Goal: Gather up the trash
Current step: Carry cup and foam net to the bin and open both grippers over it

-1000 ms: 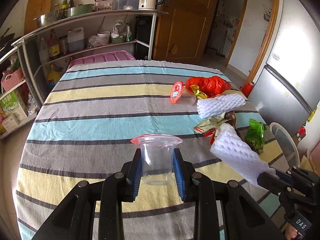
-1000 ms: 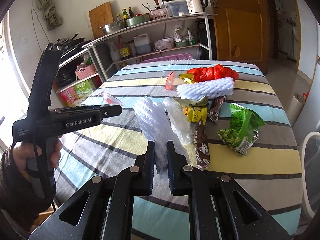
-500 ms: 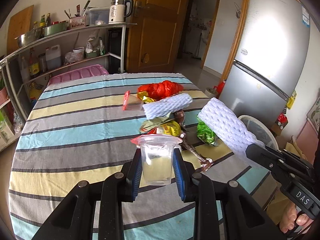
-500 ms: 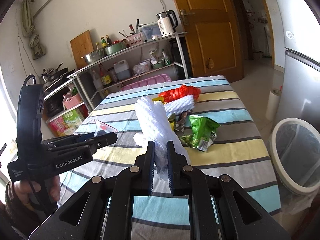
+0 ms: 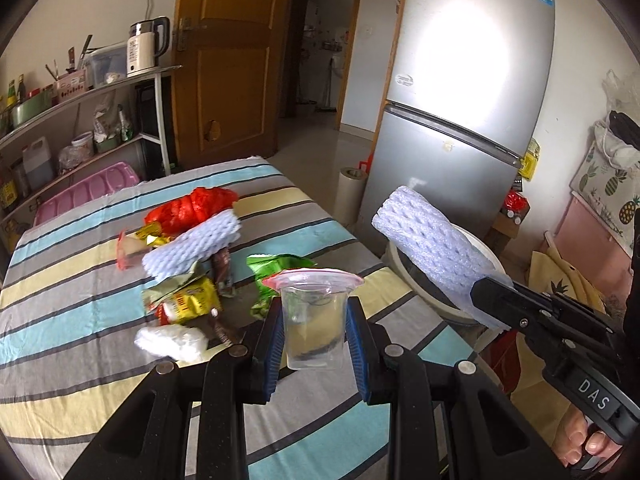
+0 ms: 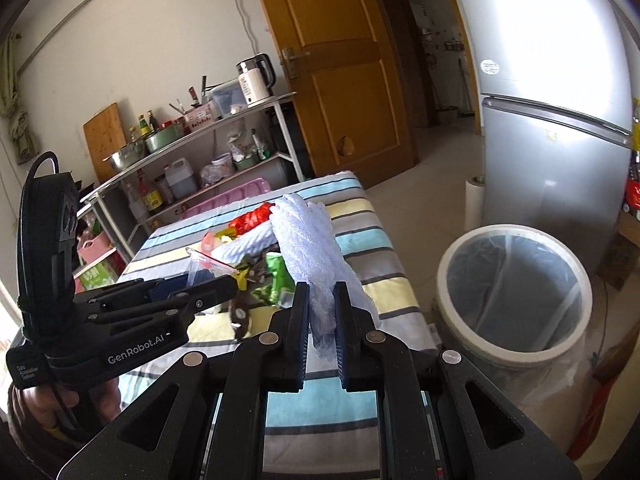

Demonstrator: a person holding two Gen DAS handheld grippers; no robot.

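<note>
Striped cloth in grey, blue and yellow covers the table (image 5: 72,344), and wrappers are heaped toward its far right corner. Beside the table's right edge a white round trash bin (image 6: 512,300) lined with clear plastic stands on the floor. The left gripper (image 5: 314,334) is clamped on a clear plastic cup (image 5: 314,320); the right gripper (image 6: 322,322) pinches a white foam fruit net (image 6: 308,248), long axis running forward. The bin lies right of both, nearer the right hand
</note>
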